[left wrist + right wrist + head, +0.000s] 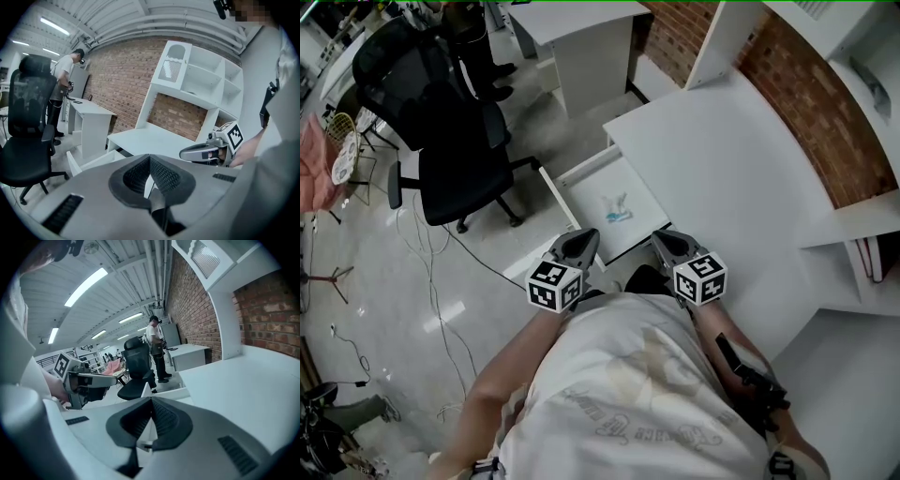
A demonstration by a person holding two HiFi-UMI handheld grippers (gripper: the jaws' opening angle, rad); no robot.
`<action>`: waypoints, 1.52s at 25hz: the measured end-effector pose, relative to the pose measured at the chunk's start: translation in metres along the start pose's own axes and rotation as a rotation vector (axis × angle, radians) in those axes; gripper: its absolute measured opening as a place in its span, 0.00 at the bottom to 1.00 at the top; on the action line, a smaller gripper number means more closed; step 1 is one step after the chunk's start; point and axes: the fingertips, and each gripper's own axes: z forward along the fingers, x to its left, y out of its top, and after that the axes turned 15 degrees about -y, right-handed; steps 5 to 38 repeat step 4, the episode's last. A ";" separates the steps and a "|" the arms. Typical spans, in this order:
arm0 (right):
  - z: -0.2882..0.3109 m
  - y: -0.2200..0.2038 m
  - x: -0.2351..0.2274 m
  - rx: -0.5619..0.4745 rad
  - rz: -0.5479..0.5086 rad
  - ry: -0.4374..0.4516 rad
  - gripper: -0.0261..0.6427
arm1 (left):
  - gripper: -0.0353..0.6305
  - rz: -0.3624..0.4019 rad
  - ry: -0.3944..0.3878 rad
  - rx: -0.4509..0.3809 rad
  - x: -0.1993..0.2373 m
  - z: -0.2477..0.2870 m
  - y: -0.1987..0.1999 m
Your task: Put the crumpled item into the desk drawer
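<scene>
The white desk drawer stands pulled out from the white desk. A small crumpled white and blue item lies on the drawer's floor. My left gripper is at the drawer's near edge, shut and empty. My right gripper is beside it, shut, with nothing between its fingers. In the left gripper view the shut jaws point over the drawer, and the right gripper shows at the right. In the right gripper view the shut jaws point toward the drawer, with the left gripper at the left.
A black office chair stands left of the drawer, with cables on the floor near it. A second white desk is farther off, and a person stands by it. White shelves rise over the desk against a brick wall.
</scene>
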 end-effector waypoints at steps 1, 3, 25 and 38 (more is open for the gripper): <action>0.000 0.001 0.002 0.000 -0.001 0.001 0.07 | 0.09 0.002 -0.001 -0.001 0.000 -0.001 0.000; 0.000 0.002 0.007 -0.001 -0.004 0.003 0.07 | 0.09 0.006 -0.004 -0.001 -0.001 -0.003 0.002; 0.000 0.003 0.009 -0.001 -0.007 0.004 0.07 | 0.09 0.009 -0.005 -0.002 -0.001 -0.004 0.002; 0.000 0.003 0.009 -0.001 -0.007 0.004 0.07 | 0.09 0.009 -0.005 -0.002 -0.001 -0.004 0.002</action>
